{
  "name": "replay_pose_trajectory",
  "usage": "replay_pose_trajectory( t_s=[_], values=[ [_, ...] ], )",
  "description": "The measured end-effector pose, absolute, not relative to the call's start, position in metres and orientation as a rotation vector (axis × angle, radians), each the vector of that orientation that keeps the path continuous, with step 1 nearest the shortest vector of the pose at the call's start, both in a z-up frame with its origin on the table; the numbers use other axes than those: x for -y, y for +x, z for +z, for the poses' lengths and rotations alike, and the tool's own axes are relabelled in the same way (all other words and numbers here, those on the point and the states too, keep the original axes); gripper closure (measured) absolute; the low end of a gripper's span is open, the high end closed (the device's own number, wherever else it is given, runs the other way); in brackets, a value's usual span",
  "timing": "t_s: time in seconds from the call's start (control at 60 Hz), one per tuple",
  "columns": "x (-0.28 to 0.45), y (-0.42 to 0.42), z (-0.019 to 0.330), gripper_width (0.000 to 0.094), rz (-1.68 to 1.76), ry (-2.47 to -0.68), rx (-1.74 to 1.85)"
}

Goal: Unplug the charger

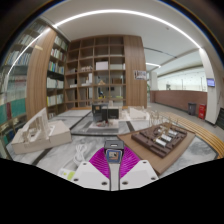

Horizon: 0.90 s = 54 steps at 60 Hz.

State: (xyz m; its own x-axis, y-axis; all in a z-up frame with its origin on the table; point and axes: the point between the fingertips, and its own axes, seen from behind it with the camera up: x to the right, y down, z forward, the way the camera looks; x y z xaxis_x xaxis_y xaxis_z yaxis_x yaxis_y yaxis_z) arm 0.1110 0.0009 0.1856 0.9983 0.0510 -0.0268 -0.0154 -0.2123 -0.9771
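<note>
so, scene: a wide room seen along the gripper, with a tall bookshelf at 12 o'clock and a low surface ahead.
fingers: the magenta pads converge toward the tips and seem to pinch a small grey-and-red piece at their end; whether both truly press on it, i cannot tell.
task's thing: no charger can be picked out for certain; the small piece at the fingertips may be the plug or its head, but that is a guess.
around it: a dark boxy item sits on the surface just beyond the fingers at 12 o'clock; a tray of dark objects lies at 3 o'clock; pale shapes lie at 9 o'clock.
handling, as a judgement: a charger is likely light, stiff and smooth-sided, its cable limp; it probably sits snug in its socket.
where to hold: on the hard body of the plug, flat sides between the pads, not on the cable.
hidden: no socket, cable or outlet is visible, and the fingertips cover whatever lies under them.
hard to make out: the dark item ahead and the tray's contents are too small to name.
</note>
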Motion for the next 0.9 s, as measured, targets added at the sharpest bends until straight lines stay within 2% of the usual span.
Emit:
replay_pose_trajectory(
  t_s=[0.117,0.133,0.167,0.25,0.4,0.483,0.517,0.6,0.667,0.9],
  values=[
    [0.008,0.114,0.092,0.0848,0.085,-1.970,0.036],
    [0.009,0.113,0.082,0.0801,0.080,-1.993,0.040],
    [0.011,0.114,0.064,0.0799,0.072,-2.026,0.059],
    [0.011,0.119,0.034,0.0770,0.044,-2.073,0.075],
    [0.003,0.126,0.003,0.0699,0.056,-2.142,0.023],
    [0.000,0.125,0.000,0.0655,0.101,-2.151,-0.002],
    [0.001,0.125,0.000,0.0596,0.111,-2.152,-0.014],
    [0.011,0.125,0.008,0.0073,0.128,-2.142,-0.024],
    [0.026,0.118,0.019,0.0119,0.164,-2.130,-0.007],
    [0.116,0.083,0.070,0.0105,0.159,-2.051,0.084]
  ],
)
